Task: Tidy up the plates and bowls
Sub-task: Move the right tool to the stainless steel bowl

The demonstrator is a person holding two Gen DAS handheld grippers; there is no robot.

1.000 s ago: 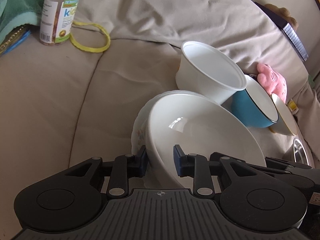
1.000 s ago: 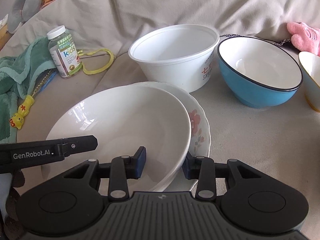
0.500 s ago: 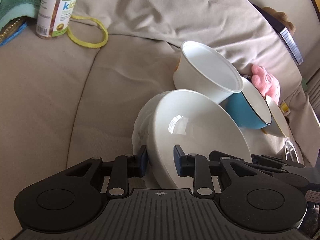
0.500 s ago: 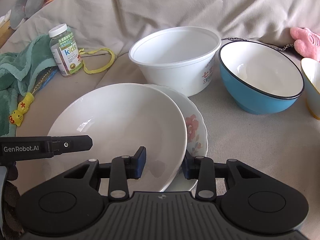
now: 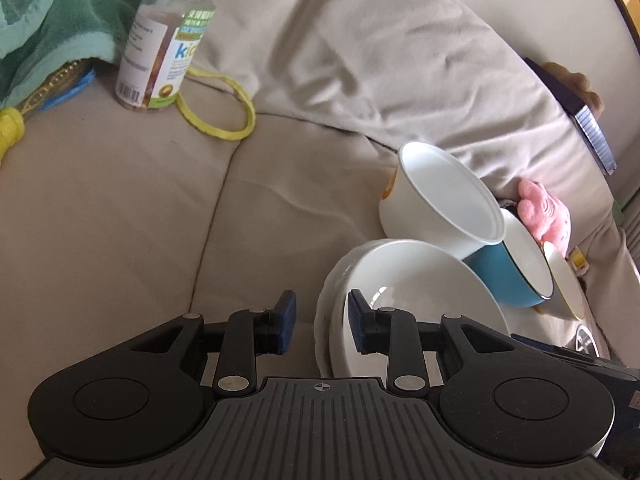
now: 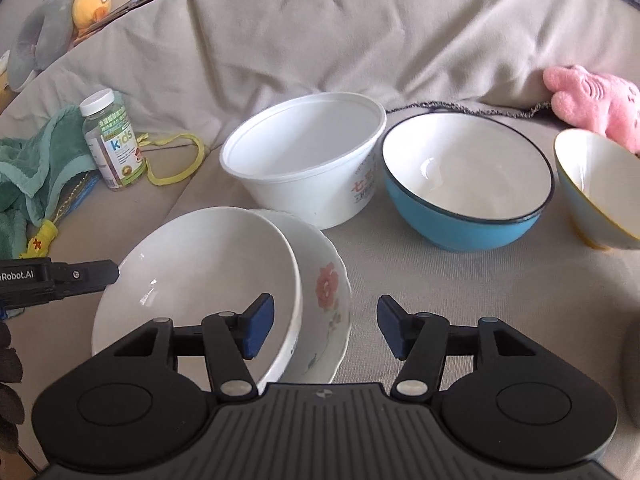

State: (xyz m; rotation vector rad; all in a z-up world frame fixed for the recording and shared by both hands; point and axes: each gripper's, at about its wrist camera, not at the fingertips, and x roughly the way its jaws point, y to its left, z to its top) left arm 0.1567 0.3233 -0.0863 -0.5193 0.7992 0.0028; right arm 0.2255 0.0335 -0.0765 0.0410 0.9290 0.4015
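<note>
A plain white bowl (image 6: 200, 272) rests tilted inside a flowered dish (image 6: 326, 284) on the beige sofa seat. The jaws of my right gripper (image 6: 326, 328) are opening. Both near rims lie between them, the left pad is inside the white bowl, and the right pad is clear of the dish. The jaws of my left gripper (image 5: 322, 322) are also opening, astride the far rim of the white bowl (image 5: 420, 292). Its left pad stands apart from the dish edge (image 5: 322, 308). Behind stand a white plastic tub (image 6: 304, 152), a blue bowl (image 6: 468, 184) and a small yellow-rimmed bowl (image 6: 592, 192).
A vitamin bottle (image 6: 112, 140), a yellow band (image 6: 176, 160) and a green towel (image 6: 36, 168) lie at the left. A pink plush toy (image 6: 592, 100) leans on the back cushion at the right. Bare seat cushion (image 5: 120, 220) spreads left of the dishes.
The right jaws have spread wide off the white bowl's rim. The left gripper has shifted so its left pad no longer touches the rim. The bowl stays in the flowered dish.
</note>
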